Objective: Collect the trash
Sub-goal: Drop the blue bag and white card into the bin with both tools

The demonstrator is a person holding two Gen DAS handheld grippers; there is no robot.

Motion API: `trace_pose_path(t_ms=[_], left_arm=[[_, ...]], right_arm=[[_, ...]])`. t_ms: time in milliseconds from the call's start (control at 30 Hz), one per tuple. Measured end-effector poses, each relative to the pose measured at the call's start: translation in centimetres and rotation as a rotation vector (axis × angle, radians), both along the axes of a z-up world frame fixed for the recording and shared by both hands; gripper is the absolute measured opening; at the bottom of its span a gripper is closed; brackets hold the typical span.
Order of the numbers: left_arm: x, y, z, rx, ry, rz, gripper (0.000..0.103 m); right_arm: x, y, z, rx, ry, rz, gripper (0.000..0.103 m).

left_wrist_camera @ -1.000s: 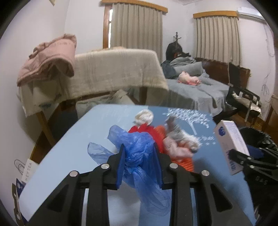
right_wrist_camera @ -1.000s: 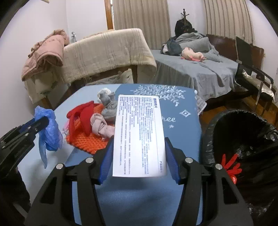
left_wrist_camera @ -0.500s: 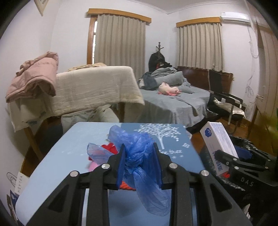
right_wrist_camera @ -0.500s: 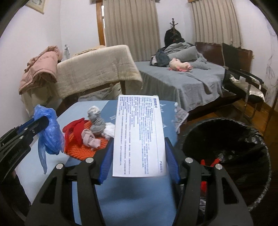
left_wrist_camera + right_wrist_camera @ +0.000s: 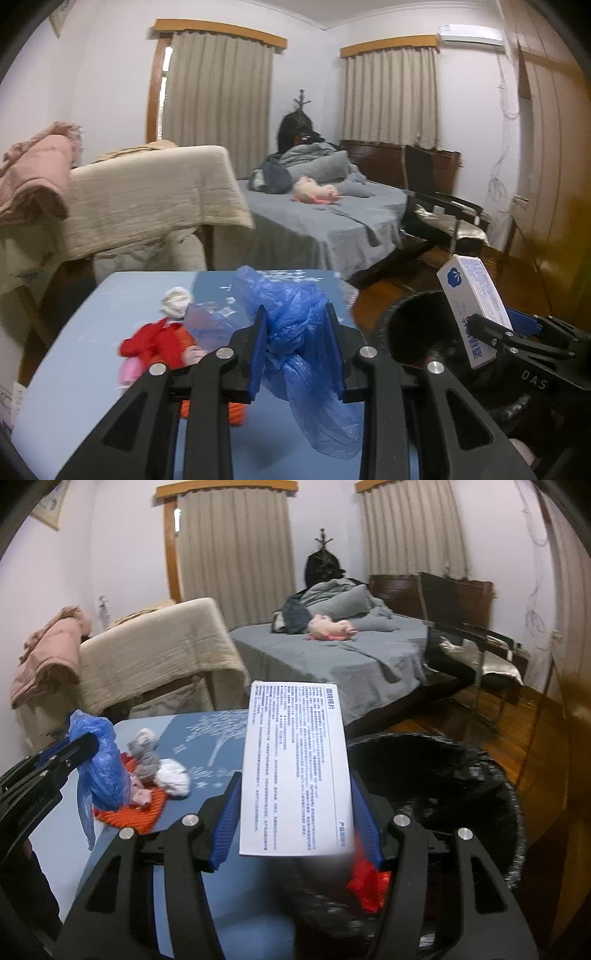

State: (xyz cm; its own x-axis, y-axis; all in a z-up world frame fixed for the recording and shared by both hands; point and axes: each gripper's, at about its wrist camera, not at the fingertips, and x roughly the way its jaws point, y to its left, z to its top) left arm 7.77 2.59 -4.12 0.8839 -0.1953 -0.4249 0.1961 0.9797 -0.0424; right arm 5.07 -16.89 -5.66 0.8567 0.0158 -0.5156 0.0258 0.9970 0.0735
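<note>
Beside the counter (image 5: 192, 886) | we clamp blue bag (image 5: 295, 332) in left hand-held gripper (image 5: 297, 347), box (image 5: 293, 768) in right hand-held gripper (image 5: 295, 812) | risk: trailing film snags bin (image 5: 480, 775) rim.

Blue table (image 5: 207, 734): orange knit mat (image 5: 136, 812), rags (image 5: 147, 757).

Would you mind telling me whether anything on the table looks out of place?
Yes: a jumble of small cloths lies heaped on an orange knitted mat on the blue table, untidy rather than spilled or damaged.
</note>
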Motion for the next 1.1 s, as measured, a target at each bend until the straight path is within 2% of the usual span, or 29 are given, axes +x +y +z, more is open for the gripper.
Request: trace_pose_path(t_ms=[200, 600, 1033, 1100], left_arm=[[1.1, -4.1, 0.0, -0.003, -0.004, -0.084, 0.029], [3.5, -12.3, -1.4, -0.008, 0.02, -0.237, 0.029], [5.7, -19.7, -3.3, -0.009, 0.079, -0.366, 0.029], [5.9, -20.5, -3.5, -0.007, 0.088, -0.387, 0.034]], right_arm=[[-0.7, -4.2, 0.0, 0.008, 0.004, -0.084, 0.055], [-1.9, -11.3, -1.2, -0.048, 0.033, -0.228, 0.055], [-1.7, -15.9, -3.0, -0.061, 0.056, -0.295, 0.055], [-1.6, -16.6, -3.2, -0.064, 0.059, -0.304, 0.056]])
